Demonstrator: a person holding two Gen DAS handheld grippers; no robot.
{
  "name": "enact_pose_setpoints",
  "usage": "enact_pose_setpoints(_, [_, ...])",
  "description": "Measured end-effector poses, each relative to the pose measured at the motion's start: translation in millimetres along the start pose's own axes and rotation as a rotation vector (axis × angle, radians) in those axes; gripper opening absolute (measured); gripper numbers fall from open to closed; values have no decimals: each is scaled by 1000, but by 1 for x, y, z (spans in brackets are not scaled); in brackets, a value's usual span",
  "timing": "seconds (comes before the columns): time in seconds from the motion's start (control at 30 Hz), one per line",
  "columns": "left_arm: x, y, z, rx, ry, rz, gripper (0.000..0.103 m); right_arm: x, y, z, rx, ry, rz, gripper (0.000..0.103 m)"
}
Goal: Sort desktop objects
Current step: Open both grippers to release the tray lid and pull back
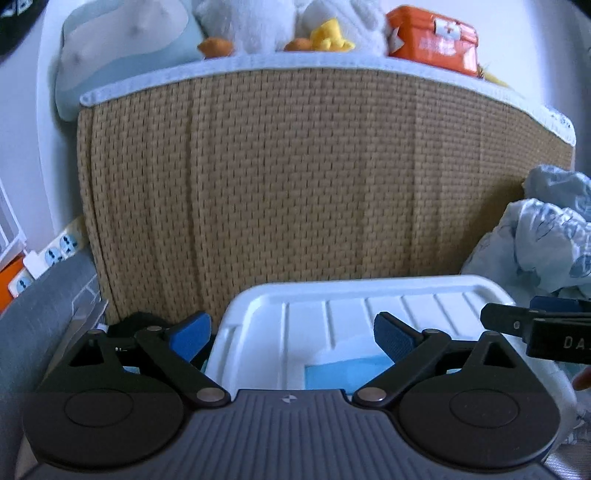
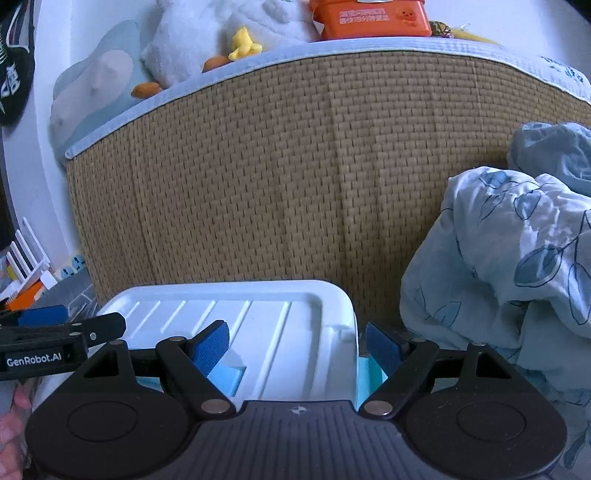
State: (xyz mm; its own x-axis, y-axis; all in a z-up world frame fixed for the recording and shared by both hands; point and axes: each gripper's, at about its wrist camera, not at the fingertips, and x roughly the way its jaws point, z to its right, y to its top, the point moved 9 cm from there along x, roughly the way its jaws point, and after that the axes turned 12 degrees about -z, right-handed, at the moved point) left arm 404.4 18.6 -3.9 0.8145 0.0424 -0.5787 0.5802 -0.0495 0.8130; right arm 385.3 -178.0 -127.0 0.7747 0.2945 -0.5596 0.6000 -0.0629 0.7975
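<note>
A white ribbed plastic box lid (image 1: 354, 295) lies in front of a woven tan wall, and light blue plastic (image 1: 343, 373) shows under its near edge. My left gripper (image 1: 291, 338) is open wide across the lid's left edge, its left pad outside the box and its right pad above the lid. My right gripper (image 2: 297, 349) is open across the right edge of the lid (image 2: 258, 306), with one pad over the lid and the other outside it. Neither pad pair presses on anything. Each gripper shows side-on in the other's view: right gripper (image 1: 517, 314), left gripper (image 2: 74, 321).
The woven tan panel (image 1: 314, 177) with pale trim rises close behind. On top sit plush toys (image 1: 258, 26) and an orange box (image 1: 432, 40). Crumpled blue floral cloth (image 2: 517, 258) lies to the right. A power strip (image 1: 59, 247) lies at the left. A hand (image 2: 14, 424) shows low left.
</note>
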Motion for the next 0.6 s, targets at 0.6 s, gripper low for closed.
enact_pose_setpoints(0.6, [-71, -53, 14, 7, -12, 39, 98, -64, -47, -31, -84, -1, 25, 85])
